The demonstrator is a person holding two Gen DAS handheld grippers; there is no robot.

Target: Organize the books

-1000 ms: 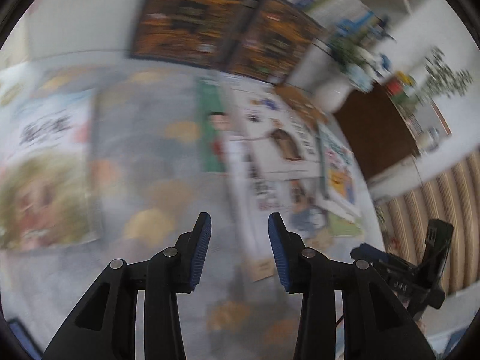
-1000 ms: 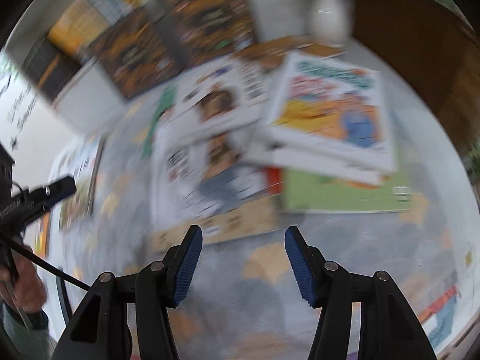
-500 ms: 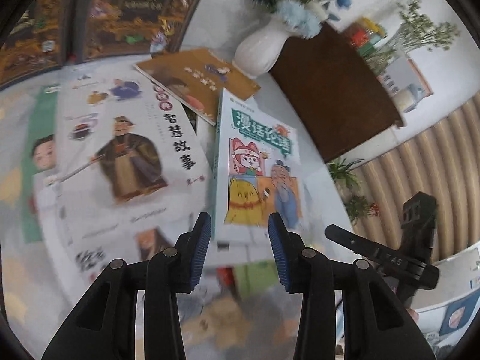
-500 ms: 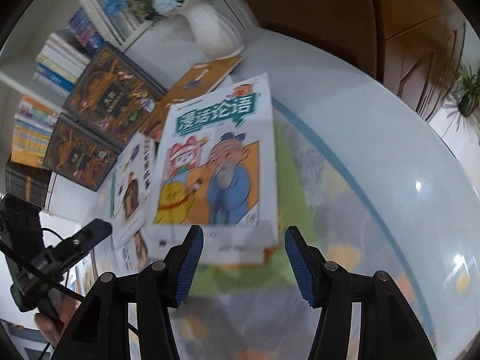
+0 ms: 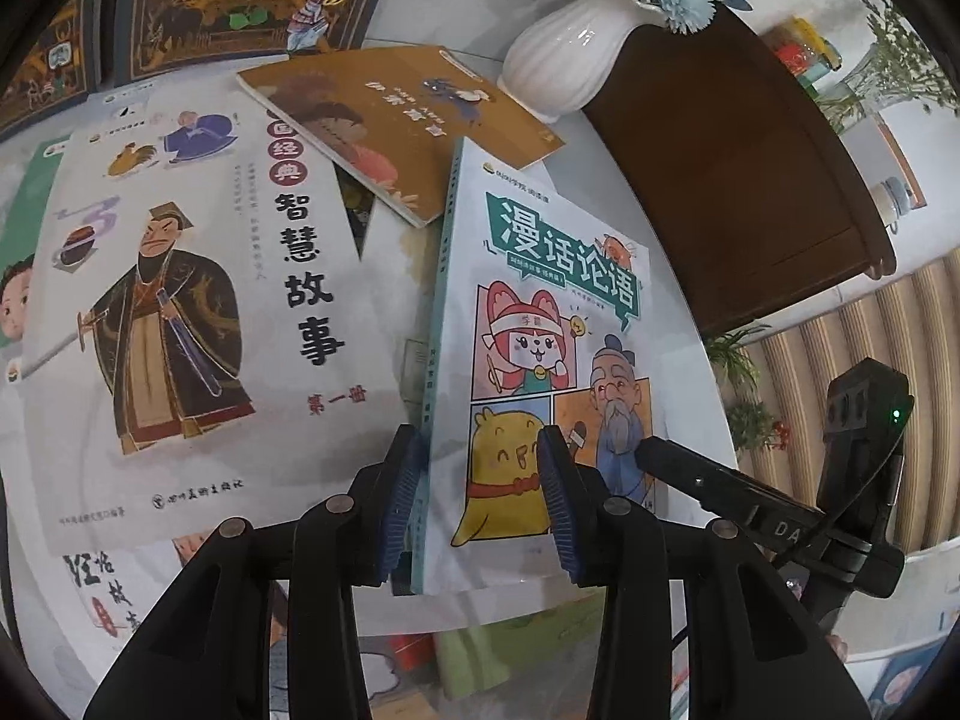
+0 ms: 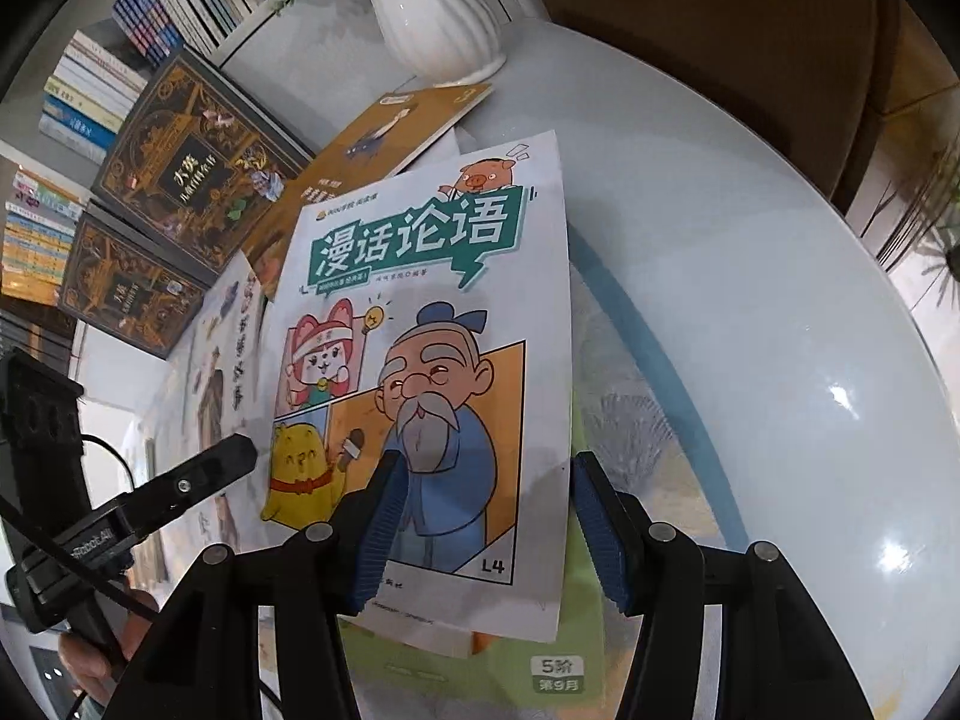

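Now both grippers, left [image 5: 483, 498] and right [image 6: 480, 522], jaws spread, hover over the comic book [image 6: 432, 360], seemingly untouched; next, close on its edges.

Bare worktop [image 6: 750, 312] lies open at the frame's right; the white vase [image 6: 438, 18] blocks the top; overlapping books [image 5: 198, 312] crowd the left.

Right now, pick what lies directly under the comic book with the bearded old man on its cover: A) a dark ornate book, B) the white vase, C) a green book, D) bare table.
C: a green book sticks out from beneath the comic book's near edge.
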